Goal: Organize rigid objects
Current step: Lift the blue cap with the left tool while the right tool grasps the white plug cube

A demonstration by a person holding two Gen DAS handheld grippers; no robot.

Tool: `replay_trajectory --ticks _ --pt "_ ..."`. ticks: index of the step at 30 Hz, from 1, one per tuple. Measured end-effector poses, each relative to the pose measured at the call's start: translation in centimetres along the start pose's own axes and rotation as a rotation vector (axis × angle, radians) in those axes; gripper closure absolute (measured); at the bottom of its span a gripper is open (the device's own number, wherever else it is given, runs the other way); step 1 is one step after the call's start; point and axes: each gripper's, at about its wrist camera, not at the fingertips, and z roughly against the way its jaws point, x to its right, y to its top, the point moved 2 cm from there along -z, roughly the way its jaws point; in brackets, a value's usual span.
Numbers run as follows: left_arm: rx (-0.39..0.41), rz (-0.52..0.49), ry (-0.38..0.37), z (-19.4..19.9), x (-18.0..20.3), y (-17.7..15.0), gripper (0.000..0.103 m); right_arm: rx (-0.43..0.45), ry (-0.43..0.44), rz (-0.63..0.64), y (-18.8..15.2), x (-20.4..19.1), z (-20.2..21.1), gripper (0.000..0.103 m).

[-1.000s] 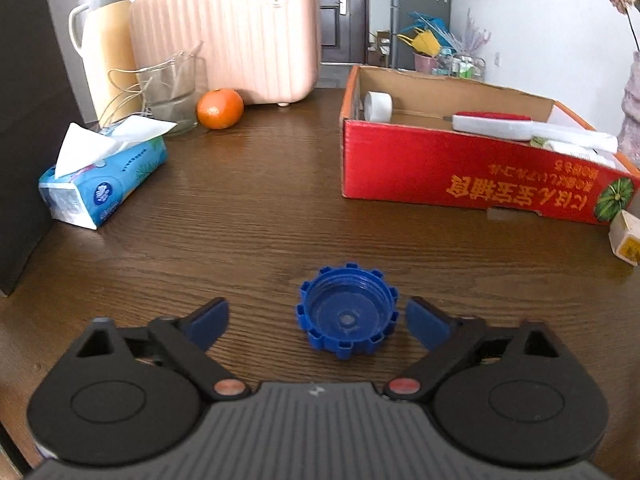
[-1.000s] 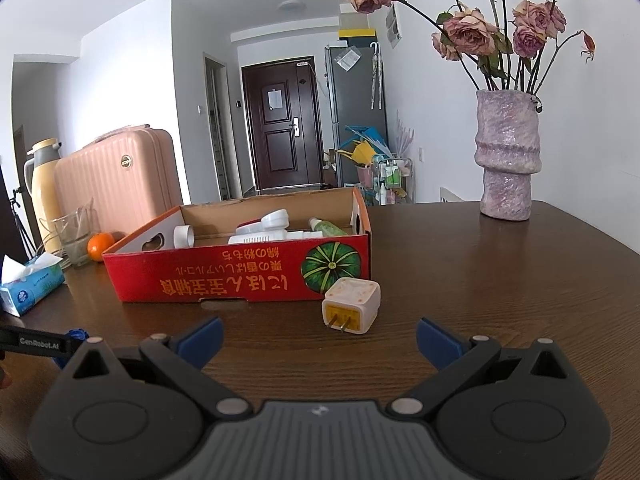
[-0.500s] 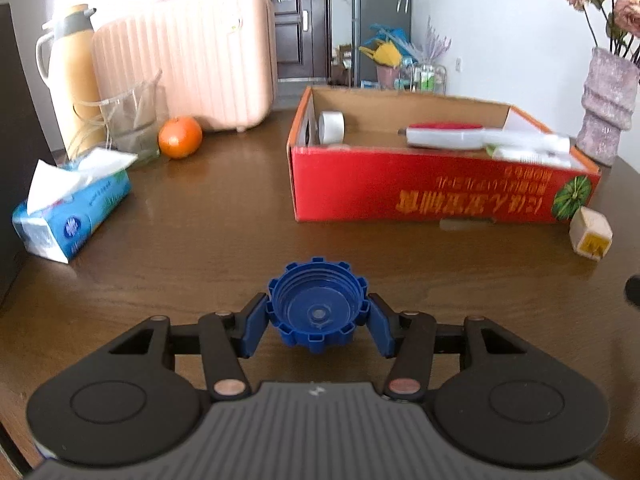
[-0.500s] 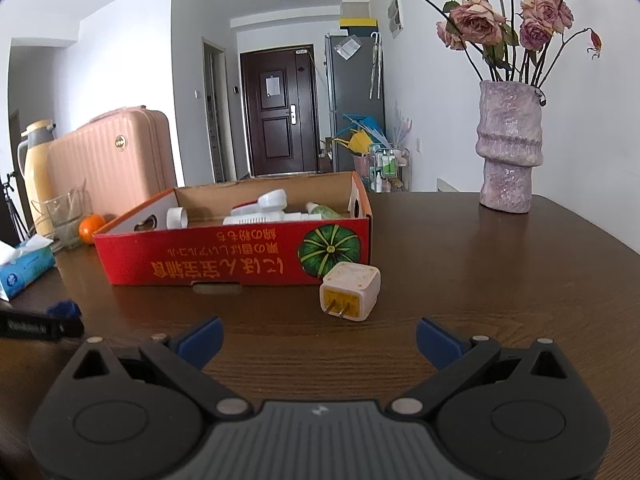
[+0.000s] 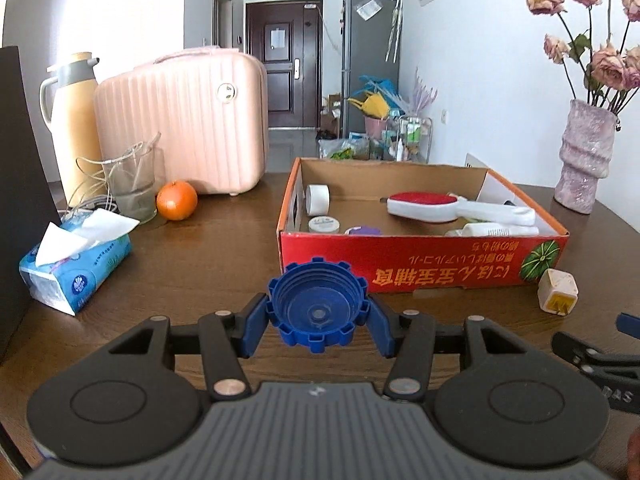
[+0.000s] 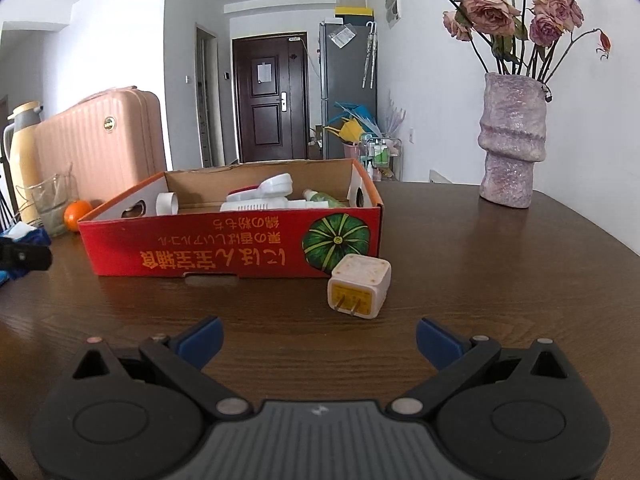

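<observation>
Blue plastic fills the middle of the left wrist view: one bottle cap (image 5: 317, 309), hollow side facing the camera, is pinched between the two blue pads of the left gripper (image 5: 317, 322), jaws drawn in tight against its ridged rim. Past the fingertips stands one red cardboard box (image 5: 420, 258), open-topped. Inside it I count one white roll (image 5: 318, 199), one small round jar (image 5: 324, 225), one purple lid (image 5: 363, 231) and one red-and-white brush (image 5: 448, 205). Ahead and to the right of the box's near corner sits one cream plug adapter (image 5: 557, 291) on the wooden table (image 5: 208, 248). Ahead to the left: one tissue pack (image 5: 76, 270), one orange (image 5: 177, 201), one glass (image 5: 134, 186), one flask (image 5: 74, 120), one pink suitcase (image 5: 184, 120). Far right, one vase (image 5: 588, 156).

Over to the right wrist view: the right gripper (image 6: 318, 338) has its jaws spread wide, nothing between them. The adapter (image 6: 359, 287) lies just ahead of the fingertips, slightly right of centre, prongs toward the camera, just beside the box (image 6: 232, 248) front. The vase (image 6: 512, 140) stands well ahead on the right.
</observation>
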Motion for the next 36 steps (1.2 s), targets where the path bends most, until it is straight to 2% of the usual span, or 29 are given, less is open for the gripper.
replay_trajectory --ticks 16,23,25,28,30,31,32,34,36 --pt "0.019 0.003 0.013 0.2 -0.4 -0.2 0.049 -0.067 -0.118 -0.066 3.1 1.6 -7.2 0.0" --pt "0.015 0.0 0.019 0.0 -0.4 -0.3 0.049 -0.106 -0.141 -0.086 3.6 2.5 -9.0 0.003" --pt "0.014 -0.002 0.022 -0.1 -0.4 -0.3 0.049 -0.128 -0.138 -0.091 3.6 2.7 -9.4 0.009" --pt "0.012 -0.004 0.024 -0.2 -0.4 -0.4 0.049 -0.149 -0.114 -0.106 3.5 2.9 -9.6 0.023" --pt "0.011 -0.005 0.026 -0.2 -0.4 -0.4 0.049 -0.154 -0.102 -0.106 3.4 2.9 -9.7 0.039" --pt "0.011 -0.006 0.028 -0.2 -0.4 -0.4 0.049 -0.154 -0.096 -0.099 3.3 2.8 -9.7 0.044" --pt "0.01 -0.005 0.029 -0.3 -0.4 -0.4 0.049 -0.149 -0.096 -0.084 3.2 2.5 -9.6 0.054" --pt "0.011 -0.005 0.031 -0.3 -0.4 -0.5 0.049 -0.145 -0.091 -0.071 3.2 2.3 -9.6 0.064" --pt "0.011 -0.007 0.031 -0.3 -0.4 -0.5 0.049 -0.138 -0.086 -0.076 3.1 2.3 -9.4 0.065"
